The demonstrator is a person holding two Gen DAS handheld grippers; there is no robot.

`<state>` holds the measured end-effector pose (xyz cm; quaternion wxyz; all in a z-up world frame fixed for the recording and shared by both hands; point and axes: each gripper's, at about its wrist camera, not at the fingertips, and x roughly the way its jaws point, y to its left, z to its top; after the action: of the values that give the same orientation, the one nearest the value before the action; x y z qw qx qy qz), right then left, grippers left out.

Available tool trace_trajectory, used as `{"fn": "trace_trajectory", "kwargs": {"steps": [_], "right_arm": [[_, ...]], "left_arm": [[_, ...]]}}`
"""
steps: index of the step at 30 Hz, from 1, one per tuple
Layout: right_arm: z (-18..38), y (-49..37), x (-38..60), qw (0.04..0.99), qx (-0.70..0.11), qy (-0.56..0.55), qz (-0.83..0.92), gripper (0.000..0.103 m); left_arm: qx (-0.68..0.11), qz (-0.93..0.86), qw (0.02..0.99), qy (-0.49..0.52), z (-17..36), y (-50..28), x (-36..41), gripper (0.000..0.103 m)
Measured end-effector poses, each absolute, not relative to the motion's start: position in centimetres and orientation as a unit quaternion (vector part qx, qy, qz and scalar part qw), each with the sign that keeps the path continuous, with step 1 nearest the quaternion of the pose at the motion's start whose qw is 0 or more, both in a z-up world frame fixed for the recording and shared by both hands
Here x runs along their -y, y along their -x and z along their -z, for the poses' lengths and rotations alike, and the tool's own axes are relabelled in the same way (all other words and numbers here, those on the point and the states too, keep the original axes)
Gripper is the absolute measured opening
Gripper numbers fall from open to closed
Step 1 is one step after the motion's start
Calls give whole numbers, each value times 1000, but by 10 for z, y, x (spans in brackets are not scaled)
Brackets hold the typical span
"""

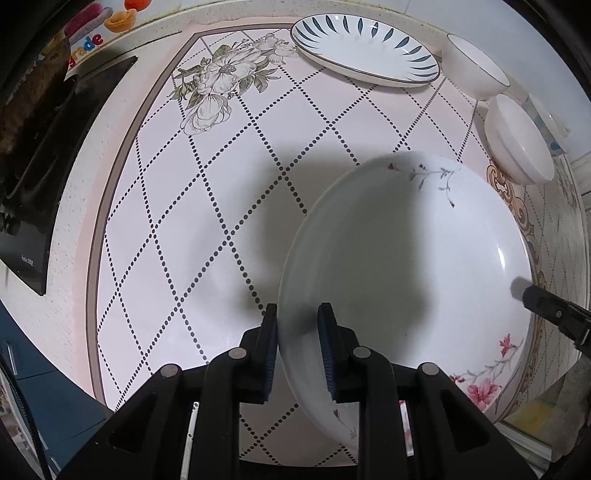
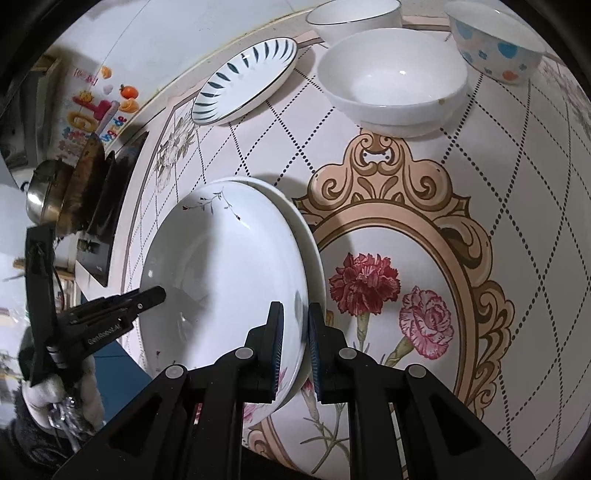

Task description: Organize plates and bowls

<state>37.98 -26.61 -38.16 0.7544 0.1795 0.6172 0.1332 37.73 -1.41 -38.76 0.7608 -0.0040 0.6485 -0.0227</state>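
Note:
A large white plate with pink flower sprigs (image 1: 406, 266) is held between both grippers, tilted a little above the table; it also shows in the right wrist view (image 2: 225, 273). My left gripper (image 1: 297, 347) is shut on its left rim. My right gripper (image 2: 295, 343) is shut on its right rim; a second white plate (image 2: 312, 251) shows just under that edge. A white plate with blue leaf marks (image 1: 365, 48) lies at the back, also in the right wrist view (image 2: 245, 81). White bowls (image 1: 476, 66) (image 1: 517, 140) stand at the back right.
The patterned tablecloth (image 1: 221, 221) covers the table. A black stove (image 1: 48, 155) lies at the left edge, with a metal pot (image 2: 42, 192) beside it. A white bowl (image 2: 391, 77), another white bowl (image 2: 354, 14) and a blue-dotted bowl (image 2: 495, 40) stand at the back.

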Motion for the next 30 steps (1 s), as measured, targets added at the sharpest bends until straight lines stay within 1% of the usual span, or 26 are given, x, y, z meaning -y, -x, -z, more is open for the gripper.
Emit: {"fn": "trace_trajectory", "kwargs": {"steps": [10,13,17,18,19,21,22,26,30], "right_arm": [[375,-381,277,739,-626,-208,-135,17],[367,-384,282,738,-623,-224,-132,17],[346,-398,284,738,-616,-245,-125,17],[342,-402,283,739,-614,-248,-125,20],[333,-412,280,742,-609,-252,-125,28],[322,-430,274,749,-598,-256,-126,38],[315,-446,269,757,-589,-254,-127,40],[307,-506,258,779,-574,-236,-91,41],[325,-573,252,780,-585,-218,-41,41]], "left_arm": [[-660,30,751,7,388,-375,10,19],[-659,24,752,18,375,-376,-1,19],[-639,20,767,50,344,-393,-22,20],[-632,20,772,60,335,-404,-28,26],[-628,22,775,69,331,-414,-33,31],[-618,30,781,88,322,-447,-39,32],[-615,28,783,92,321,-465,-42,32],[-617,33,781,93,330,-534,-43,32],[-624,55,775,84,348,-590,-37,32]]}}
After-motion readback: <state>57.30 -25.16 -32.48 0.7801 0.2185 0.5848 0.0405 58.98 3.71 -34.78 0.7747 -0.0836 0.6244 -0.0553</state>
